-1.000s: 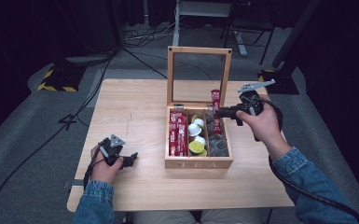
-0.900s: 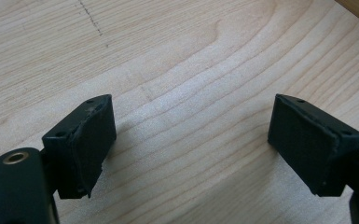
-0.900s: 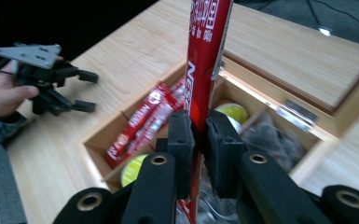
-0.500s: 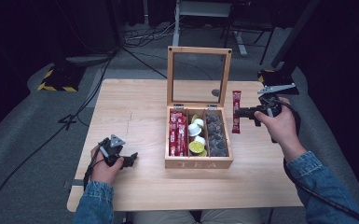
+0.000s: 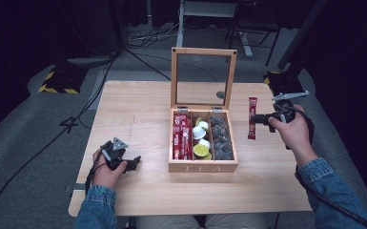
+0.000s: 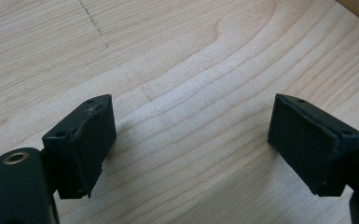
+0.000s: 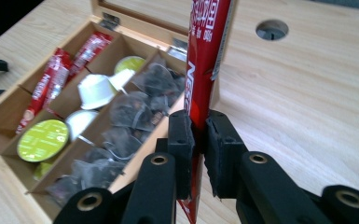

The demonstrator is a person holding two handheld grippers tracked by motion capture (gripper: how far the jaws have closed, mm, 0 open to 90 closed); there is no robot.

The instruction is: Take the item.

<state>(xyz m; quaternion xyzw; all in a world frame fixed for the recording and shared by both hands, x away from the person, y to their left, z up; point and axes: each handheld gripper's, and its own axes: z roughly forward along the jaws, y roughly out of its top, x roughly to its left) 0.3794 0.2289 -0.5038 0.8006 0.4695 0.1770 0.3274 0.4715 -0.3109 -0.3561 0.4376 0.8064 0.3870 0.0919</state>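
table [image 6: 177,60]: pale matt wood | sachet [image 7: 205,56]: glossy red foil | box [image 5: 203,167]: light wood

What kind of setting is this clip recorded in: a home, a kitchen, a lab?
Most likely a lab or studio set up for recording. A lone wooden table stands on grey floor in a dark room, cables trail behind it, and a hazard-striped base sits at left. The tea box looks like a prop.

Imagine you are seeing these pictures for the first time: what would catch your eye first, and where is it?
Probably the red sachet, pinched upright in the right claw above the table, right of the box. Next, the open wooden tea box at the table's centre, with red sachets, pods and dark tea bags in three compartments. The left claw gapes open over bare wood.
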